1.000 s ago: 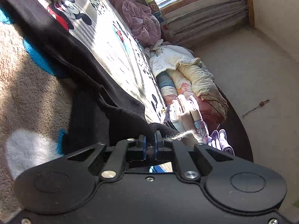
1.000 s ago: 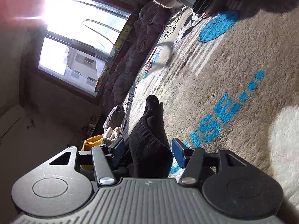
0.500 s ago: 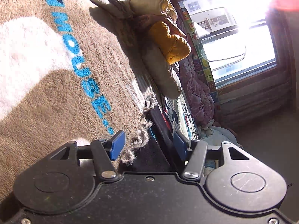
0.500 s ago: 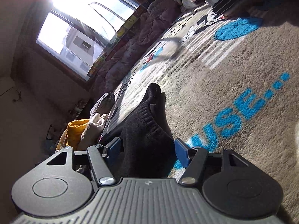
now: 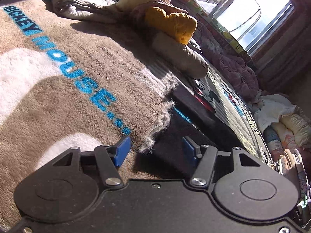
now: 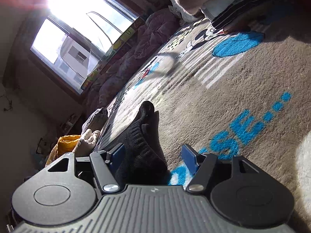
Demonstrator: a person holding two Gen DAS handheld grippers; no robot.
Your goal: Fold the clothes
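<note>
A brown fleece Mickey Mouse blanket (image 5: 81, 81) with blue letters covers the bed; its frayed edge (image 5: 161, 120) lies over a dark cloth (image 5: 186, 120). My left gripper (image 5: 154, 151) is open and empty, its blue pads astride that frayed edge. In the right wrist view a black knitted garment (image 6: 141, 147) lies on the blanket (image 6: 233, 89) and runs between the open jaws of my right gripper (image 6: 153, 159), which does not clamp it.
A pile of clothes with a yellow piece (image 5: 173, 23) and a grey roll (image 5: 180, 58) lies at the bed's far side. A purple quilt (image 5: 233, 68) runs under the window (image 5: 252, 5). More bundled clothes (image 5: 281, 120) lie right. A striped garment (image 6: 239, 13) lies ahead.
My left gripper let go of the black cloth it pinched a second ago, opened, and swung round to face the blanket's frayed edge. The right gripper stays open, only tilting slightly.
</note>
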